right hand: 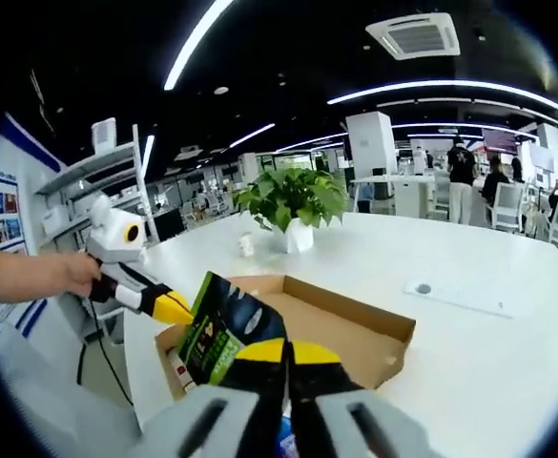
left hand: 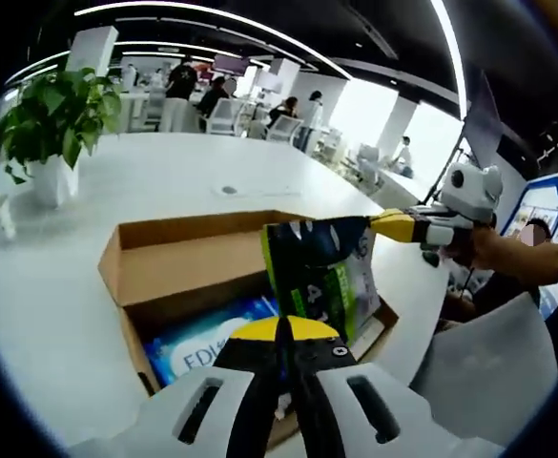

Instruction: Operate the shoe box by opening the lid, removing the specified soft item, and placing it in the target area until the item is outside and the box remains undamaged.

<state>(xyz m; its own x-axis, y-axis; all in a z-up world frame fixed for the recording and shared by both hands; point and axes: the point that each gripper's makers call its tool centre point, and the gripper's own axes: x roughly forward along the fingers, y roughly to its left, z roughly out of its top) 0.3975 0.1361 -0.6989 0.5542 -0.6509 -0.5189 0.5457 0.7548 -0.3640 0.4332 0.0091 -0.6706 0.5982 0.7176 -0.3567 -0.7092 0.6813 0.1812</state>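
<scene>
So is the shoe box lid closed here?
No, the cardboard box stands open, its flap raised, with the dark pouch held above it.

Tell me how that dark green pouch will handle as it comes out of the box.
The pouch looks like thin printed film, so probably floppy and light for its size. It stands upright over the cardboard box, pinched at its top corner by the right gripper, so it may swing or sag. Its glossy surface hints it could slip.

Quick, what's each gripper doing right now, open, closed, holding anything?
Left gripper: jaws closed together, holding nothing visible.
Right gripper: closed on the dark green pouch, lifted above the open shoe box.
</scene>
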